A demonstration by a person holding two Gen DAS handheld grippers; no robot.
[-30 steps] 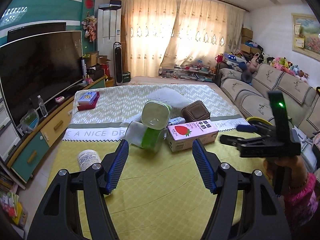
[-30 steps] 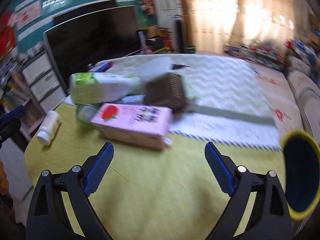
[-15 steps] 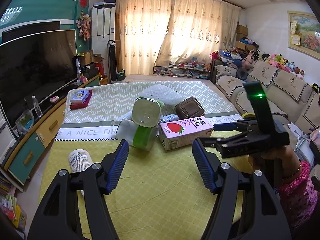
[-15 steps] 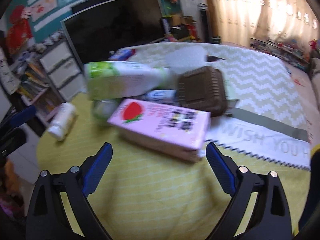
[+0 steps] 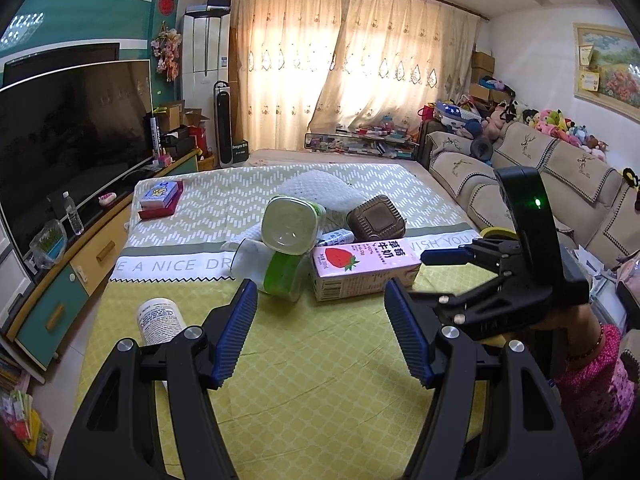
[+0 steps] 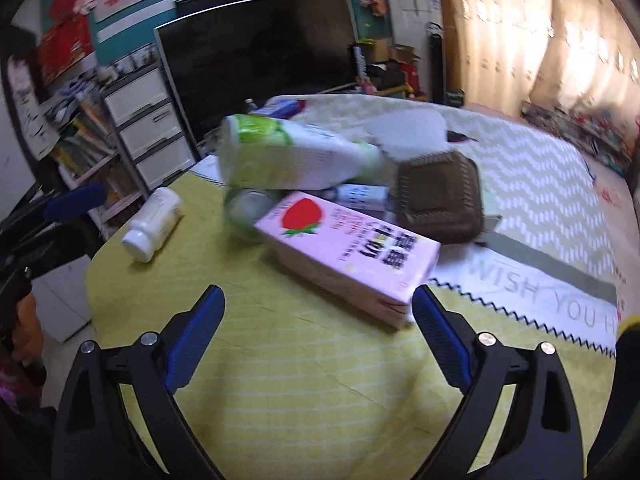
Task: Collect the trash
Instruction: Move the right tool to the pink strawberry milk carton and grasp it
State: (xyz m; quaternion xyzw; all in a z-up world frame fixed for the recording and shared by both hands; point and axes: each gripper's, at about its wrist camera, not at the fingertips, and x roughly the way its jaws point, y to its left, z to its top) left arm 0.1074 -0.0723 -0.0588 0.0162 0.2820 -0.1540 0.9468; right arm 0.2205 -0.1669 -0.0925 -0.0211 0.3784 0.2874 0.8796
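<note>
A pile of trash lies on the table: a pink strawberry milk carton (image 5: 364, 266) (image 6: 352, 258), a green-and-white bottle (image 5: 292, 230) (image 6: 288, 158) resting on a clear green cup (image 5: 280, 276), a brown plastic clamshell box (image 5: 376, 218) (image 6: 440, 200), and a small white bottle (image 5: 158, 320) (image 6: 154, 218) apart at the left. My left gripper (image 5: 320, 332) is open and empty, short of the pile. My right gripper (image 6: 318, 344) is open and empty, close to the carton's near end; it also shows in the left wrist view (image 5: 452, 280).
The table has a yellow-green cloth (image 5: 320, 380) in front and a white zigzag cloth (image 5: 224, 200) behind. A red and blue box (image 5: 160, 198) lies at the far left. A TV (image 5: 68, 128) stands to the left, a sofa (image 5: 540, 184) to the right.
My right gripper has moved in toward the pink carton, which now fills more of its view. My left gripper has drawn slightly nearer the pile. Both stay open.
</note>
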